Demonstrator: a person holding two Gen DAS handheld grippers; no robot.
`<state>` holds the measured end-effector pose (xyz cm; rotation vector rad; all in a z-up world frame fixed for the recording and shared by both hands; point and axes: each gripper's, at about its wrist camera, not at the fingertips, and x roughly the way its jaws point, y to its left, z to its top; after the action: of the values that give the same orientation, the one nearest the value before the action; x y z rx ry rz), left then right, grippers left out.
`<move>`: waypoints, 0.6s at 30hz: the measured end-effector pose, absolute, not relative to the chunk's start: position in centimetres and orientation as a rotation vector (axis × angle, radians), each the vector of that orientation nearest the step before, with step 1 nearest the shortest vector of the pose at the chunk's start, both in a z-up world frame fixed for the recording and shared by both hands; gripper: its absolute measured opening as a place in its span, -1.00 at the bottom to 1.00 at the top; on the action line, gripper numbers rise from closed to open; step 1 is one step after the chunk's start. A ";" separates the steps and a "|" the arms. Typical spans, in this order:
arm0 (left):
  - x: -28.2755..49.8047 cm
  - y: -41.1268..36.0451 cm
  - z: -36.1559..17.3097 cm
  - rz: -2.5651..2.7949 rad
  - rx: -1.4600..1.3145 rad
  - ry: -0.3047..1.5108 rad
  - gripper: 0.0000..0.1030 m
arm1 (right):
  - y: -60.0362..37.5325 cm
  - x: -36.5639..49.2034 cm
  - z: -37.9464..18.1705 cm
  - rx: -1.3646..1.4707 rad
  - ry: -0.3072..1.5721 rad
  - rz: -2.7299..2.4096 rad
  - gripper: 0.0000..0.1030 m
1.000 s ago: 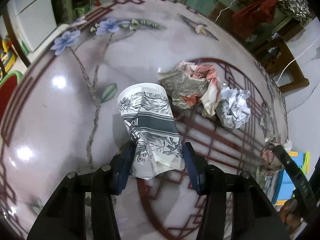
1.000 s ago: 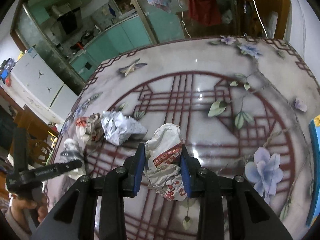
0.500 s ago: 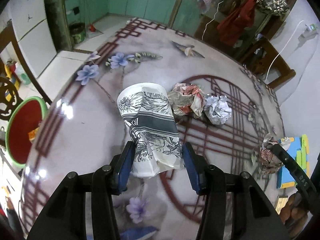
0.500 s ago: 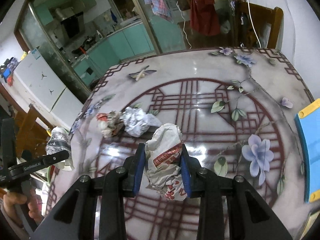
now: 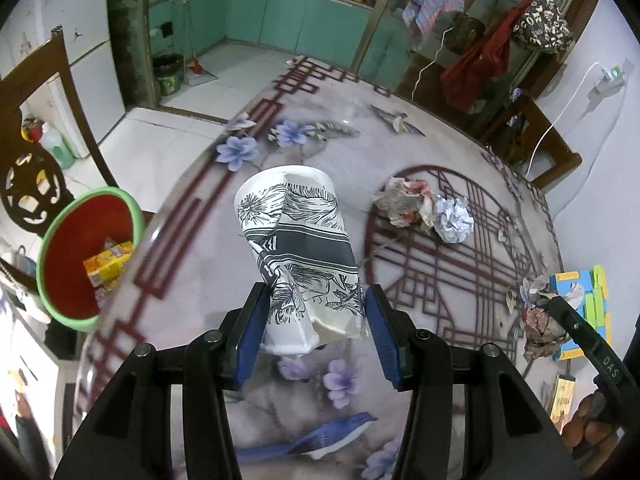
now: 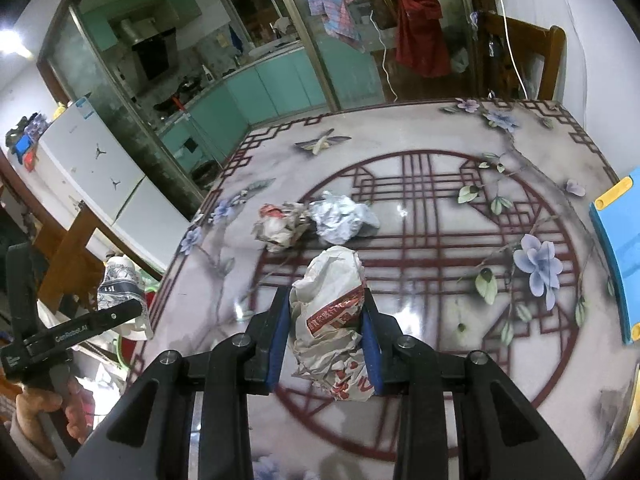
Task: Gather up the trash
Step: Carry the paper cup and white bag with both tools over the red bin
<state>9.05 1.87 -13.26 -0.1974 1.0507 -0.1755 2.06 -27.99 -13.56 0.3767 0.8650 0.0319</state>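
- Two grips live on my feeds. Left gripper (image 5: 315,330) pinches the crushed paper cup (image 5: 298,248) at its base, blue pads (image 5: 250,338) pressing in on both sides; the cup's mouth points away from the camera, out over the table (image 5: 192,280).
- Right gripper (image 6: 325,334) is clamped on a crumpled wrapper (image 6: 330,312) with red print; the wad sits between the pads and sticks out past them both ways.
- Both held pieces are clear of the tabletop.
- Left gripper is angled steeply down, near the table's left edge. From the right wrist camera I see it at far left with the cup, a hand (image 6: 44,412) wrapped round its handle.
- Right gripper also tilts down, over the red lattice circle. From the left wrist camera it shows at far right, wrapper in its jaws.
- Still lying on the table: a red-and-grey paper wad (image 5: 402,202) touching a white crumpled ball (image 5: 454,220), well ahead of both grippers.
- Bin (image 5: 54,236), green rim, red inside, stands on the floor just off the table's left edge. Inside it: a yellow-orange carton (image 5: 108,262); the rest I cannot make out.
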 end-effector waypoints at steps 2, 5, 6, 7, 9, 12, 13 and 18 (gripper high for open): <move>9.0 2.9 -13.3 -0.190 -0.198 1.046 -0.07 | -27.0 2.0 -13.3 0.376 0.864 0.029 -0.41; 9.1 4.6 -13.4 -0.224 -0.197 1.042 -0.07 | -24.4 1.9 -13.0 0.366 0.863 0.020 -0.41; 9.2 5.2 -13.5 -0.237 -0.197 1.041 -0.07 | -23.7 2.0 -13.0 0.360 0.863 0.015 -0.41; 9.4 6.1 -13.6 -0.254 -0.196 1.040 -0.07 | -22.6 2.0 -12.9 0.350 0.864 0.007 -0.41; 9.6 7.3 -13.7 -0.274 -0.187 1.047 -0.07 | -20.7 2.1 -12.7 0.337 0.866 -0.013 -0.41; 10.1 9.8 -13.7 -0.295 -0.180 1.051 -0.07 | -17.6 2.3 -12.0 0.348 0.863 -0.034 -0.41; 10.3 10.6 -13.8 -0.299 -0.176 1.054 -0.07 | -16.4 2.3 -11.8 0.347 0.861 -0.038 -0.41; 11.7 14.6 -13.9 -0.302 -0.174 1.063 -0.07 | -10.8 3.0 -12.1 0.369 0.865 -0.029 -0.41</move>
<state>11.70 14.56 -13.91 -0.1741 1.0630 -0.3017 2.99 -10.82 -12.08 0.3694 0.8650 -0.0290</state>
